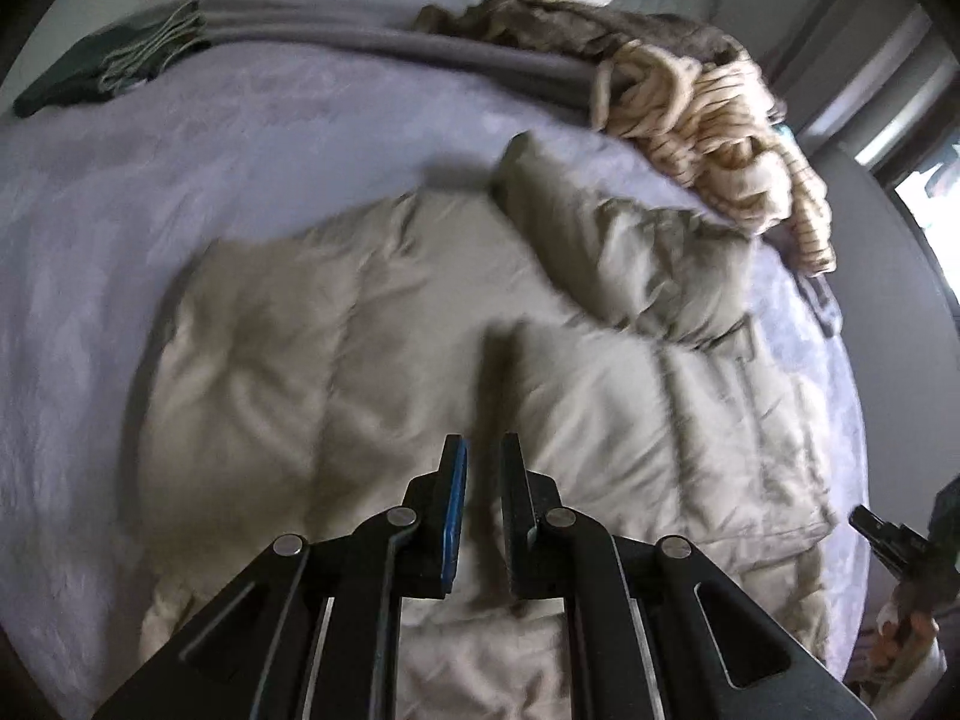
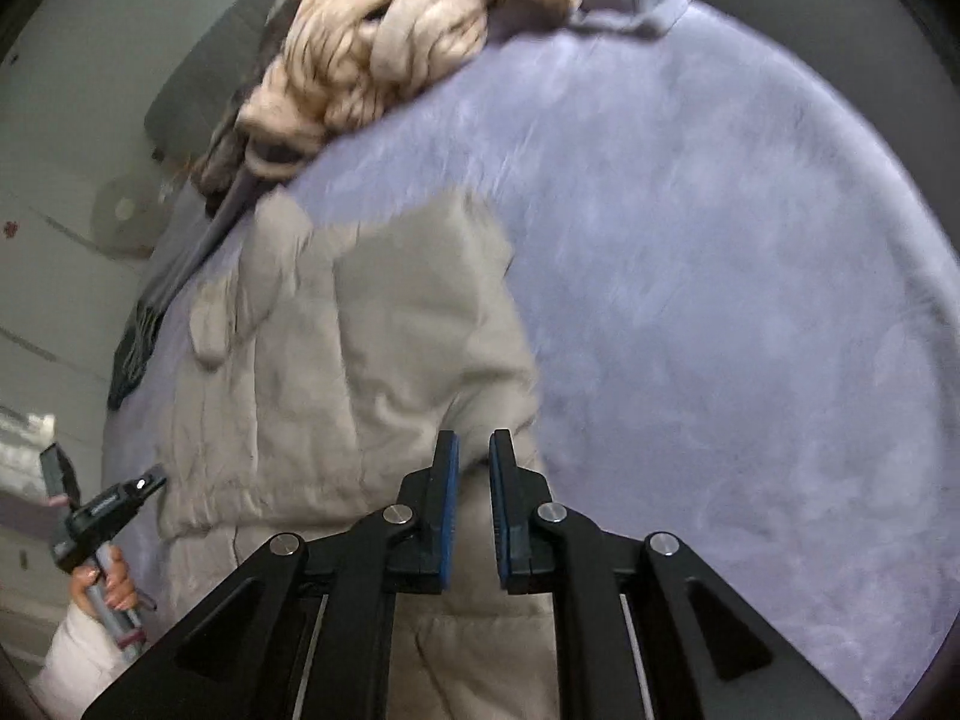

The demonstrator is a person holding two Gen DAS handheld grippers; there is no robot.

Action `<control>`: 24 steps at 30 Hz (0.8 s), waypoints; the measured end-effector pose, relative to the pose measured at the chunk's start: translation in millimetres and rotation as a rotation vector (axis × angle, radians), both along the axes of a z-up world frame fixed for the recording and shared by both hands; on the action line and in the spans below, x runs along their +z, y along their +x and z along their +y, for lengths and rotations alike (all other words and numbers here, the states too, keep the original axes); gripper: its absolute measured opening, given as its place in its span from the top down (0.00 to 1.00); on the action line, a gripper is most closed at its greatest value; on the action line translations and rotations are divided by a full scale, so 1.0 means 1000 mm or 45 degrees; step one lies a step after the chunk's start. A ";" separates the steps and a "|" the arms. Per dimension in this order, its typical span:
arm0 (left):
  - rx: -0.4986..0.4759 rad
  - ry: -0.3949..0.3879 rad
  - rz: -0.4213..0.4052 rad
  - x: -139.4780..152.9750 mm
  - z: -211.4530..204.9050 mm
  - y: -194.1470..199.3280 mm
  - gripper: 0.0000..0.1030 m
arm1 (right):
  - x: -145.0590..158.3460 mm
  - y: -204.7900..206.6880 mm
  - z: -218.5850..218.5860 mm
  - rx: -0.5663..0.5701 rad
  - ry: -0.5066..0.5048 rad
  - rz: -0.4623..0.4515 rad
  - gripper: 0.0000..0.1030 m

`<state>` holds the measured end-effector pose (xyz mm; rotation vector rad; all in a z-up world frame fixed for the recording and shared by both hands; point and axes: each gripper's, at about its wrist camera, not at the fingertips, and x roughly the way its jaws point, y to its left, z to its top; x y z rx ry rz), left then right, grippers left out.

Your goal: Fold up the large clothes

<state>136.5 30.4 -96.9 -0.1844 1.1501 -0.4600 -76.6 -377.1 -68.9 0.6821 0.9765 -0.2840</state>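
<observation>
Over the bed's (image 1: 90,240) near edge, my left gripper (image 1: 483,450) and right gripper (image 2: 474,450) hover narrow and empty above the coat (image 1: 360,330). I judge the sleeve (image 1: 600,240) needs folding inward next, so I'd pinch its cuff cleanly and lay it flat.

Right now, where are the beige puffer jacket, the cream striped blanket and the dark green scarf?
beige puffer jacket (image 1: 336,324): left wrist view, quilted body.
cream striped blanket (image 1: 720,120): left wrist view, bunched middle.
dark green scarf (image 1: 78,75): left wrist view, folded dark part.

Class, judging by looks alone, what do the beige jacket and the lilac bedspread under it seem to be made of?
Beige jacket: probably a smooth, faintly shiny synthetic shell with padding, given its stitched, puffy quilted panels. Lilac bedspread: seemingly a soft, matte plush or fleece, given its fuzzy, brushed-looking nap.
</observation>
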 end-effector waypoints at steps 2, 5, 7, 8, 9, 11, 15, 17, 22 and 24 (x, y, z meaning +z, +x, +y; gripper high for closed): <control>-0.037 -0.031 -0.018 0.007 -0.018 0.003 0.88 | 0.003 0.007 -0.013 -0.044 0.026 -0.024 0.89; -0.076 0.032 -0.047 0.004 -0.051 0.006 0.88 | 0.005 0.035 -0.022 -0.042 0.094 -0.085 0.89; -0.074 0.153 -0.057 -0.011 -0.065 0.009 0.88 | 0.000 0.062 -0.018 0.022 0.092 -0.084 0.89; -0.070 0.189 -0.055 -0.017 -0.070 0.010 0.88 | -0.006 0.077 -0.014 0.039 0.072 -0.058 0.89; -0.063 0.222 -0.045 -0.027 -0.073 0.013 0.88 | -0.013 0.087 -0.012 0.047 0.058 -0.032 0.89; -0.053 0.222 -0.034 -0.037 -0.073 0.016 0.88 | -0.032 0.101 -0.012 0.050 0.023 0.035 0.89; -0.074 0.232 -0.049 -0.043 -0.078 0.018 0.88 | -0.062 0.107 -0.018 0.024 0.018 0.079 0.94; -0.088 0.253 -0.064 -0.046 -0.080 0.018 0.88 | -0.068 0.108 -0.021 0.016 0.021 0.074 0.94; -0.076 0.286 -0.074 -0.041 -0.083 0.015 0.88 | -0.060 0.109 -0.011 0.055 -0.085 0.096 0.94; -0.053 0.291 -0.070 -0.032 -0.079 0.012 0.88 | -0.053 0.105 -0.007 0.072 -0.125 0.114 0.92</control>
